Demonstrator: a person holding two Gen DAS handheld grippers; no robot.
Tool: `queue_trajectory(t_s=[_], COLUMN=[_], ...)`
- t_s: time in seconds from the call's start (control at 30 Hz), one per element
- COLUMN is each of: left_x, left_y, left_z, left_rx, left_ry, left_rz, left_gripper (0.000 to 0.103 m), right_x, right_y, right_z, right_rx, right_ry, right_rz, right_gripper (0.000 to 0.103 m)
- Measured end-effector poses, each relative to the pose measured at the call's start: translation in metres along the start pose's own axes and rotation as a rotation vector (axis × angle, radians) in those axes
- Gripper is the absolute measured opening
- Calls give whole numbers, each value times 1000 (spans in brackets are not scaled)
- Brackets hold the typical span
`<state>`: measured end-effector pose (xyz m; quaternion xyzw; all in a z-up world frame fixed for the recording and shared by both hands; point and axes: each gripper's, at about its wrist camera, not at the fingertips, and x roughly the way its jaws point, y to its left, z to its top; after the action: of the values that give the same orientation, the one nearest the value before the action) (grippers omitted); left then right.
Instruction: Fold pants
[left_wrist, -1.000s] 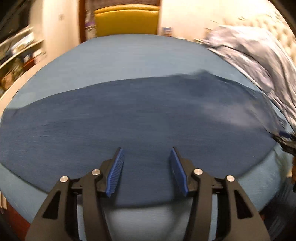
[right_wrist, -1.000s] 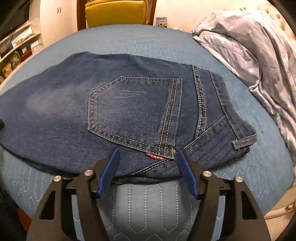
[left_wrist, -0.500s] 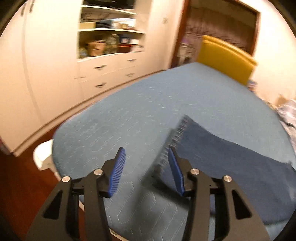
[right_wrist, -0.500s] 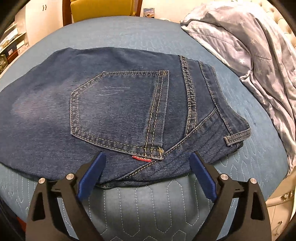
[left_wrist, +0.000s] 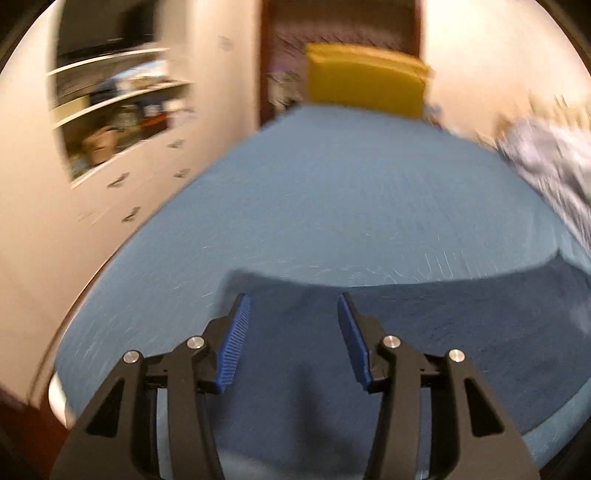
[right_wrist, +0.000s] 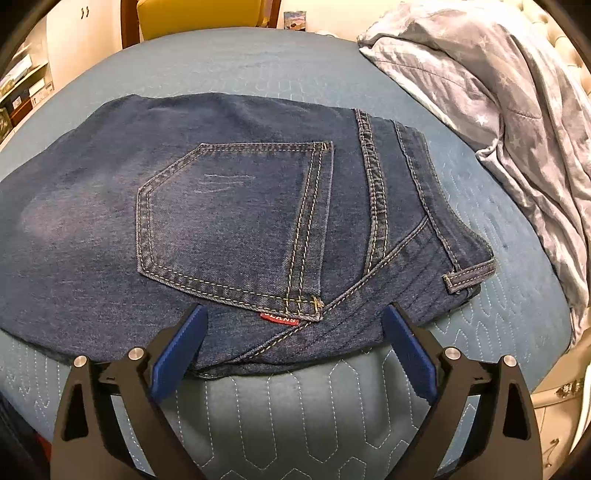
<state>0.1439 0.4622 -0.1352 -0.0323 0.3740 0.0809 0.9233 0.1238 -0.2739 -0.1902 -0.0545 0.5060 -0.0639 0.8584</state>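
Observation:
Dark blue jeans (right_wrist: 236, 206) lie flat on the bed, folded lengthwise, back pocket (right_wrist: 236, 221) up and waistband (right_wrist: 373, 184) to the right. My right gripper (right_wrist: 295, 308) hovers at their near edge by the red tag (right_wrist: 279, 319). Its jaws are opening wide, and the denim edge lies under the gap without either pad pressing on it. The left wrist view is blurred. There my left gripper (left_wrist: 292, 297) stands half open over the jeans' leg end (left_wrist: 443, 332), nothing between its pads.
A blue quilted cover (right_wrist: 295, 406) spans the bed. A grey star-print duvet (right_wrist: 498, 110) is heaped at the right. Beyond the far end stands a yellow chair (left_wrist: 365, 85). White cupboards with shelves and drawers (left_wrist: 122, 122) line the left wall.
My left gripper swept left along the jeans from mid-leg past the hem end, then swung back over it. The right gripper stayed put and its jaws spread much wider.

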Motion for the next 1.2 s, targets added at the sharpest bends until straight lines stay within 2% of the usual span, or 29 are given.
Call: queue_trajectory(t_s=[0.07, 0.13, 0.2, 0.23, 0.3, 0.33, 0.4, 0.47, 0.5, 0.53, 0.57, 0.7, 0.73, 0.77, 0.8, 0.87, 0.93, 1.0, 1.07, 1.2], left_x=[38, 62, 62, 56, 34, 28, 13, 5, 6, 9, 10, 16, 21, 19, 20, 17, 7, 1, -10, -40], left_y=[-12, 4, 34, 45, 36, 24, -22, -73, -101, -123, -160, -252, -274, -288, -304, -338, -383, -419, -441, -484], left_z=[7, 6, 9, 10, 14, 16, 20, 22, 23, 24, 24, 23, 18, 16, 15, 10, -9, -13, -24, -65], left_rx=[57, 34, -61, -105, -94, -70, -21, -42, -57, -52, -33, 9, 7, 9, 17, 43, 71, 112, 119, 201], left_ry=[106, 189, 183, 179, 108, 91, 47, 24, 25, 23, 17, 50, 61, 71, 79, 85, 95, 96, 96, 113], left_rz=[-19, 73, 132, 248, 251, 251, 183, 48, -18, -51, -91, -175, -192, -205, -222, -244, -253, -252, -248, -273], left_gripper=[50, 49, 47, 45, 45, 41, 38, 38, 38, 38, 38, 37, 37, 37, 37, 37, 37, 37, 37, 37], right_x=[1, 2, -3, -7, -22, -27, -24, -15, -9, -1, 6, 50, 62, 76, 82, 87, 83, 69, 51, 27], right_y=[-3, -6, -9, -12, -23, -33, -50, -59, -63, -65, -64, -61, -63, -67, -72, -87, -89, -97, -104, -109], right_z=[0, 0, 3, 5, 13, 20, 40, 63, 75, 92, 104, 144, 148, 149, 148, 142, 139, 134, 119, 68], right_rx=[7, 15, 21, 23, 44, 74, 122, 141, 146, 142, 134, 103, 93, 81, 76, 103, 94, 150, 195, 138], right_ry=[1, 3, 3, -7, -69, -96, -116, -123, -127, -138, -134, -117, -94, -70, -67, -96, -111, -120, -143, -122], right_rz=[11, 25, 17, 5, 32, 51, 87, 94, 94, 109, 127, 189, 169, 99, 74, 143, 129, 135, 158, 7], right_gripper=[92, 92, 92, 91, 91, 91, 91, 76, 74, 72, 70, 57, 52, 45, 37, 32, 32, 33, 44, 46])
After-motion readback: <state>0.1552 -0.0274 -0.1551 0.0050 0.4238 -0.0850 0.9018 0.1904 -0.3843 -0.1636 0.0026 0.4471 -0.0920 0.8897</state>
